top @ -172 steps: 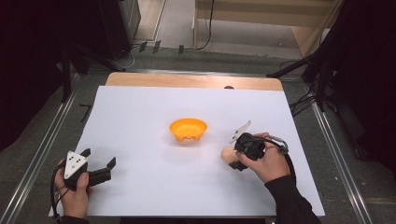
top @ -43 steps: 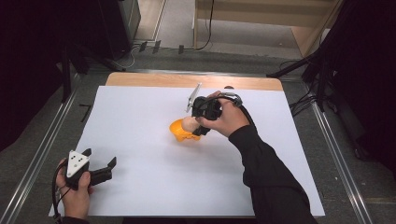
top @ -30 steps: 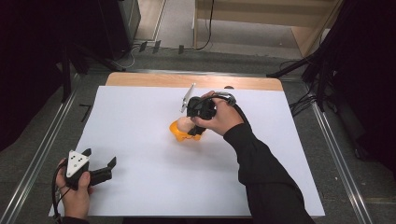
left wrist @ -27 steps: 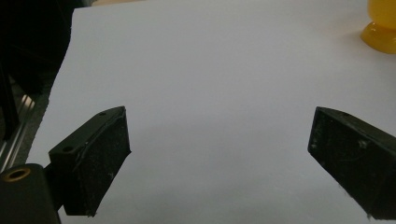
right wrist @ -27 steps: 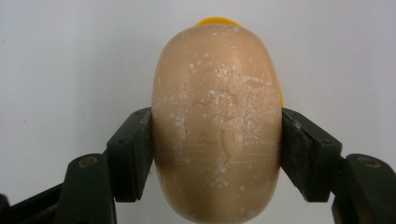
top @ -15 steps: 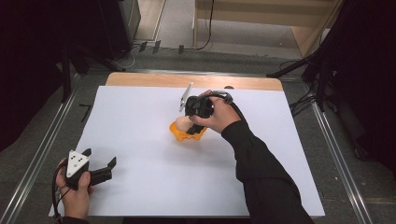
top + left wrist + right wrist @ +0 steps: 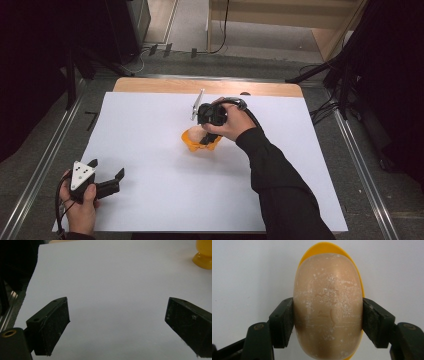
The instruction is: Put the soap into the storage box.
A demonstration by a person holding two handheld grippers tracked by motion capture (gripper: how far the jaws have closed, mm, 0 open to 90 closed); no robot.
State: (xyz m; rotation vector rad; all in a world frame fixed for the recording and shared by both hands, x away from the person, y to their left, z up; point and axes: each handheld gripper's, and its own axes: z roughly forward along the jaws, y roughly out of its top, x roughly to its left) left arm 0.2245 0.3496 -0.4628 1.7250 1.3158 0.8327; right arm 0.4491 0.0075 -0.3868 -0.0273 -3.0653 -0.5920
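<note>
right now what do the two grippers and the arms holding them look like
Both grippers are black. The left gripper has a grey three-cornered plate with dark dots on top, a cable trailing from it, and flat, scuffed black fingers with a brass-coloured pivot. The right gripper trails a black cable; its arm wears a dark long sleeve.

**A recording rig in a lab or studio room**

The setting looks like a test bench, not a home. A wooden worktop (image 7: 150,85) is covered by a plain white sheet (image 7: 150,165) and flanked by long metal rails (image 7: 40,165) on both sides. Black cables (image 7: 220,30) trail across the grey floor (image 7: 185,60) behind it, beside dark stand legs (image 7: 340,70) and black drapes (image 7: 30,60). Pale wooden furniture (image 7: 280,15) stands at the back.
</note>
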